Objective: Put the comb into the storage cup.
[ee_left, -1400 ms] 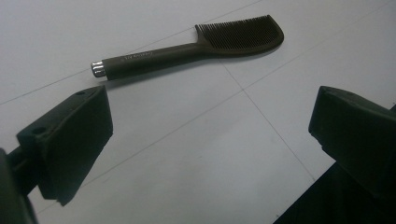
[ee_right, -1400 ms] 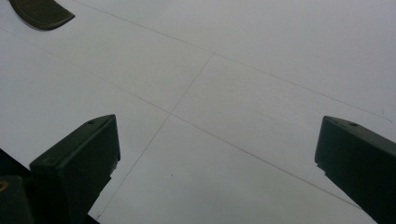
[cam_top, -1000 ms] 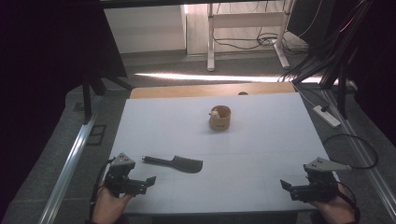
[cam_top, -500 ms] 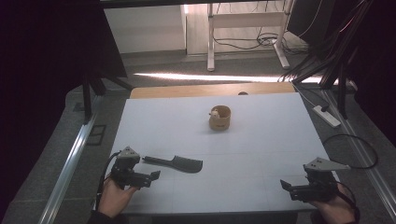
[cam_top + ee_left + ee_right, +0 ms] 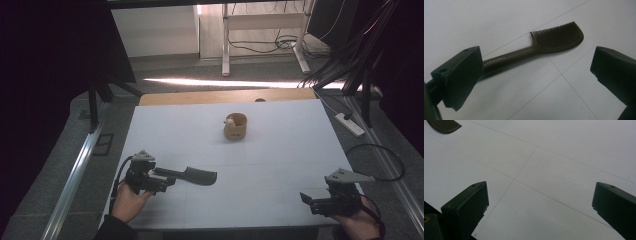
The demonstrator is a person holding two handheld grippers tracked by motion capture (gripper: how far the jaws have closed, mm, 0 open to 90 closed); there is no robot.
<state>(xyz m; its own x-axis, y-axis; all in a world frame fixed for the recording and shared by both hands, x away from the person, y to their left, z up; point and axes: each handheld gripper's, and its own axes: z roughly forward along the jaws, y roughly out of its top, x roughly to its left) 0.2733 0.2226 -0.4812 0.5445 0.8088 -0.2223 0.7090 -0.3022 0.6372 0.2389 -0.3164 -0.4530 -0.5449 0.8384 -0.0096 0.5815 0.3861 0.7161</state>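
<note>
The dark comb (image 5: 192, 175) lies flat on the white table (image 5: 280, 150), near its front left part, handle toward the person's left hand and toothed head pointing toward the middle of the table. The left gripper (image 5: 536, 82) sits low at the handle end with its jaws spread wide; in the left gripper view the handle runs in by one jaw, so the claw looks lined up to take the comb by the handle, though it grips nothing yet. A small wooden cup (image 5: 235, 126) with something pale in it stands well apart, toward the far middle, possibly where the comb is meant to go. The right gripper (image 5: 325, 204) rests at the front right corner, jaws spread and empty, out of the way.
</note>
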